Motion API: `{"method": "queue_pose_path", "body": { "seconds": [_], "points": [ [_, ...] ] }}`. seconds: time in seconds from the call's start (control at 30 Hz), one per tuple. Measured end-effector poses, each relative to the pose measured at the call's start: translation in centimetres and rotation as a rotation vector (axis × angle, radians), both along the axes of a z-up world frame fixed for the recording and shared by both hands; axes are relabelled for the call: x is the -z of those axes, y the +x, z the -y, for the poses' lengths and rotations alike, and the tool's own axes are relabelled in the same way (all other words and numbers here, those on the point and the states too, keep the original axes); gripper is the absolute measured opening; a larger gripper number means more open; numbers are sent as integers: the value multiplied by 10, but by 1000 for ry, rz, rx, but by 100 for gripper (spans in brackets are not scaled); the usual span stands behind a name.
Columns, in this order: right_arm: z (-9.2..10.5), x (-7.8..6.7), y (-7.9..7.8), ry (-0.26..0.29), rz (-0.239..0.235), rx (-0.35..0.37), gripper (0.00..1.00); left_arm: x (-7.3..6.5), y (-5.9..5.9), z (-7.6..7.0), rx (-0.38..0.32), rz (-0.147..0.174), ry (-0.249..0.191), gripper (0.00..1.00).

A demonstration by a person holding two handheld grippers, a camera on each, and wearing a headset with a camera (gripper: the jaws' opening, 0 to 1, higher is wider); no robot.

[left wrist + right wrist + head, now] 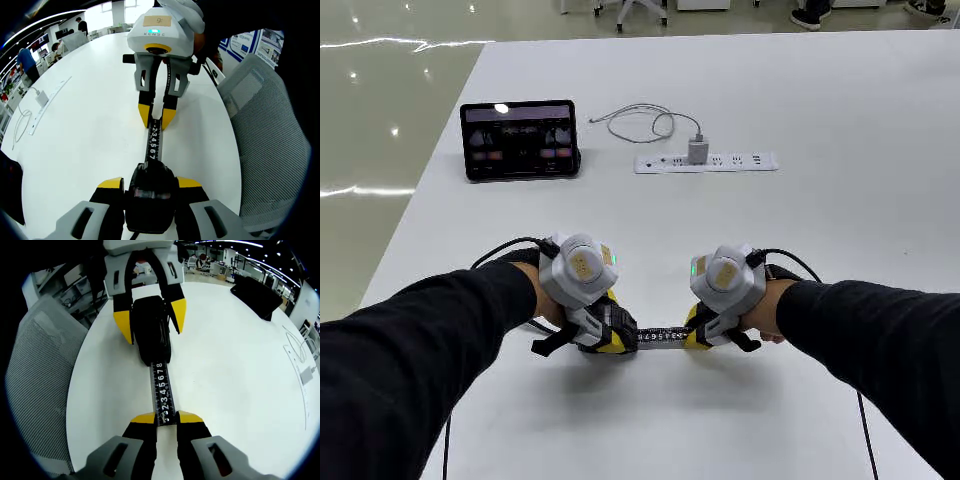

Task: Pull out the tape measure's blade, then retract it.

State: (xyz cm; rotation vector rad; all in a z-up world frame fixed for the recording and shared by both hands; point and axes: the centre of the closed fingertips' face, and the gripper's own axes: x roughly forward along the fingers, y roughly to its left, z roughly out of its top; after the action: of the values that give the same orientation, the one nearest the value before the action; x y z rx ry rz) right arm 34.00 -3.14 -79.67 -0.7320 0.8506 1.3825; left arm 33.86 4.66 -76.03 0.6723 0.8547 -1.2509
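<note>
The black tape measure case (pixel 151 194) sits between the yellow-tipped jaws of my left gripper (pixel 150 183), which is shut on it. A short stretch of black blade (pixel 154 141) with white numbers runs from the case, low over the white table (pixel 820 200). My right gripper (pixel 166 418) is shut on the blade's end (pixel 161 412). In the head view the left gripper (pixel 612 335) and right gripper (pixel 695 336) face each other near the table's front edge, with the blade (pixel 662 335) between them. The right gripper view shows the case (pixel 150 330) gripped opposite.
A dark tablet (pixel 520 138) stands at the back left. A white power strip (pixel 707 161) with a charger and looped cable (pixel 640 122) lies behind centre. A grey mesh chair (pixel 265 140) is beside the table's front edge. Glossy floor lies beyond the left edge.
</note>
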Motion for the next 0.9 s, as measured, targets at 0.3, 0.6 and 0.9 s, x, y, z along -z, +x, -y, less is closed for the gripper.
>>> {"method": "queue_pose_path", "body": {
  "seconds": [0.3,0.6,0.9],
  "points": [
    [11,0,1,-5,-1,14,9,0,0,0,-4,-1,2,35],
    [18,-1,1,-4,-1,21,9,1,0,0,-4,-3,3,35],
    [23,-1,2,-7,-2,30,9,0,0,0,-4,-2,3,35]
  ]
}}
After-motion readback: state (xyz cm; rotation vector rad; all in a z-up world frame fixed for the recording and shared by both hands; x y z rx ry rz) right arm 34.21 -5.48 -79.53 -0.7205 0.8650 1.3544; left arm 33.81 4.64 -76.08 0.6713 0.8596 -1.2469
